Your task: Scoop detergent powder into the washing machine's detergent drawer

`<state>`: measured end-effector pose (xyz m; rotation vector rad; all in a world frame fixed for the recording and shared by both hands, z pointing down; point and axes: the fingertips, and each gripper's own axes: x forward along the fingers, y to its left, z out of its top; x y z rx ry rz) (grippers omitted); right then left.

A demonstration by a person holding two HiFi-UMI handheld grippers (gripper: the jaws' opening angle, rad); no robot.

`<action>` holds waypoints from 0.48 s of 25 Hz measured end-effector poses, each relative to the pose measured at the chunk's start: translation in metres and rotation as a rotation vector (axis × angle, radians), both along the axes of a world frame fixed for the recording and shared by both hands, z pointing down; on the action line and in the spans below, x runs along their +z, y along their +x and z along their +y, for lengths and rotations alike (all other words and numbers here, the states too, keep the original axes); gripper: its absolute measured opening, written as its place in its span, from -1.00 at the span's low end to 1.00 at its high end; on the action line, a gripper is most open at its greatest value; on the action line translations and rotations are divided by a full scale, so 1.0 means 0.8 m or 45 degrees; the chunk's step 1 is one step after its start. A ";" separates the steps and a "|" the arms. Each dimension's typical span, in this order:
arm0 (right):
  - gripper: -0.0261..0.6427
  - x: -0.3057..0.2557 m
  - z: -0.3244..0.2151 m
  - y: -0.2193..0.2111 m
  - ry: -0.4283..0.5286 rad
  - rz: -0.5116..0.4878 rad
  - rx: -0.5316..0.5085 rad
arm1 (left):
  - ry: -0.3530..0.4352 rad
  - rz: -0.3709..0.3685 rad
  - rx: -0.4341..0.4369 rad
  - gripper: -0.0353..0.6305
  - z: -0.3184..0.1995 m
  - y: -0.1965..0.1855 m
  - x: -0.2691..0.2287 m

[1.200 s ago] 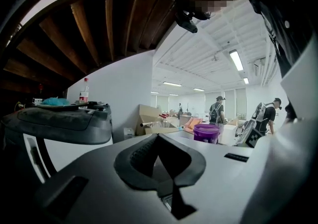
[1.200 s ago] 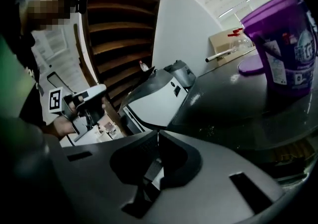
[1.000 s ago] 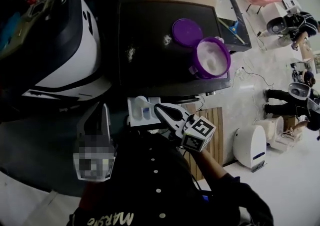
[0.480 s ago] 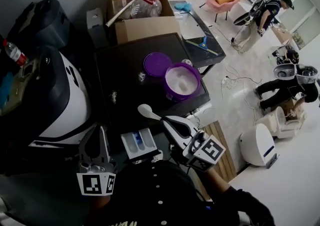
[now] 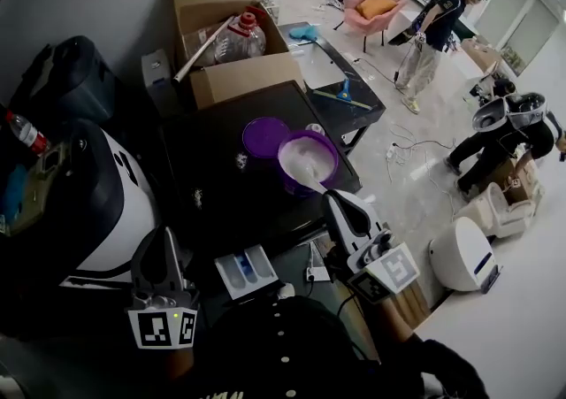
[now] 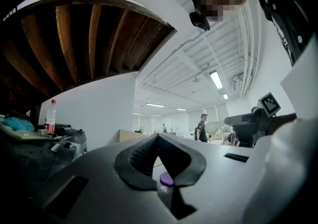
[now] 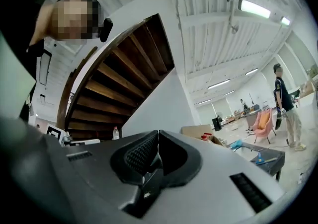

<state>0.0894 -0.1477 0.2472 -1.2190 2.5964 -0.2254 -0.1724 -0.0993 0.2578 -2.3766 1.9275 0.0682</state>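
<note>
A purple tub [image 5: 308,161] of white powder stands open on the dark washer top [image 5: 221,185], with its purple lid [image 5: 267,137] beside it. My right gripper [image 5: 329,198] is at the tub's near rim, shut on the handle of a white scoop [image 5: 309,179] whose bowl reaches over the powder. In the right gripper view the jaws [image 7: 158,136] meet. The white detergent drawer [image 5: 246,272] sticks out below the washer top, between the two grippers. My left gripper [image 5: 159,236] hovers left of the drawer, shut and empty [image 6: 158,138].
An open cardboard box [image 5: 225,34] with a bottle and a rod sits behind the washer. A black-and-white machine [image 5: 97,203] stands at the left, and a dark low table [image 5: 332,70] lies behind the tub. People and white appliances [image 5: 464,251] are on the floor at the right.
The right gripper rose from the drawer and carried the scoop up to the purple tub. The left gripper lifted a little beside the drawer. The head view tilted up toward the room.
</note>
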 end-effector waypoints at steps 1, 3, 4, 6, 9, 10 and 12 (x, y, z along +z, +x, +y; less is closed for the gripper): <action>-0.83 -0.002 -0.001 0.005 0.010 0.003 0.019 | 0.006 -0.003 0.002 -0.85 -0.001 0.001 -0.003; -0.83 -0.005 -0.003 0.013 0.024 0.008 0.045 | 0.013 -0.008 0.007 -0.85 -0.002 0.002 -0.007; -0.83 -0.006 -0.004 0.015 0.029 0.011 0.053 | 0.015 -0.009 0.009 -0.85 -0.002 0.004 -0.008; -0.83 -0.006 -0.005 0.017 0.036 0.016 0.065 | 0.017 -0.010 0.017 -0.85 -0.003 0.008 -0.010; -0.83 -0.006 -0.007 0.020 0.043 0.026 0.077 | 0.019 -0.019 0.032 -0.85 -0.005 0.013 -0.009; -0.83 -0.006 -0.008 0.021 0.045 0.029 0.082 | 0.019 -0.022 0.036 -0.85 -0.006 0.014 -0.009; -0.83 -0.006 -0.009 0.023 0.051 0.035 0.092 | 0.020 -0.028 0.037 -0.85 -0.005 0.014 -0.009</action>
